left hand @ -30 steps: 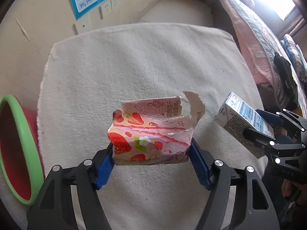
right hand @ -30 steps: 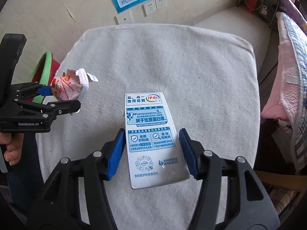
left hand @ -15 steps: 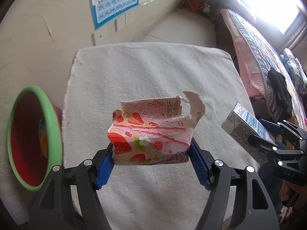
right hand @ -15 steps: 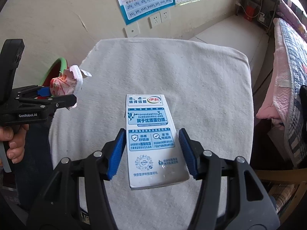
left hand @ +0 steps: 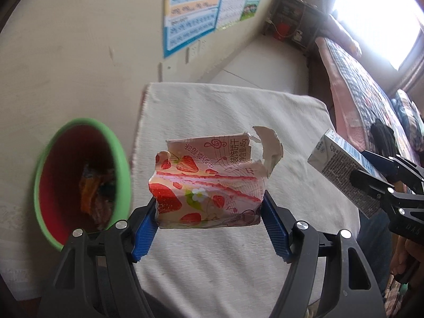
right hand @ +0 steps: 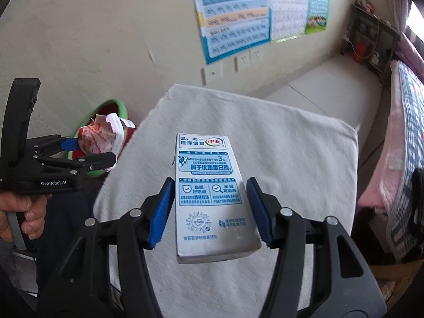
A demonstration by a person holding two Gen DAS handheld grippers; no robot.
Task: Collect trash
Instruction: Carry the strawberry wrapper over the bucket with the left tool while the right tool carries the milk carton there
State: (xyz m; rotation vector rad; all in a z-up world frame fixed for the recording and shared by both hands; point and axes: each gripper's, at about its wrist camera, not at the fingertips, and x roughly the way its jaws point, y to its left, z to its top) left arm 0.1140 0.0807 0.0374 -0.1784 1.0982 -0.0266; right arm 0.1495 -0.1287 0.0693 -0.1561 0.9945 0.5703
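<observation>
My left gripper (left hand: 210, 212) is shut on a torn pink strawberry biscuit wrapper (left hand: 209, 182) and holds it in the air above the white cloth-covered table (left hand: 238, 116). A red bin with a green rim (left hand: 79, 182), with trash inside, stands low at the left. My right gripper (right hand: 210, 198) is shut on a white and blue milk carton (right hand: 209, 193), held above the table. The right wrist view also shows the left gripper (right hand: 90, 148), the wrapper (right hand: 102, 135) and the bin (right hand: 116, 108) at the left. The carton (left hand: 341, 164) shows at the right of the left wrist view.
A beige wall with posters (right hand: 238, 13) and sockets (right hand: 243, 62) lies behind the table. A bed with a pink quilt (left hand: 371, 92) runs along the right side. A dark shelf (right hand: 371, 42) stands in the far corner.
Both grippers have risen and tilted up, still holding their items. The left gripper has moved toward the bin, which now shows more fully with trash inside.
</observation>
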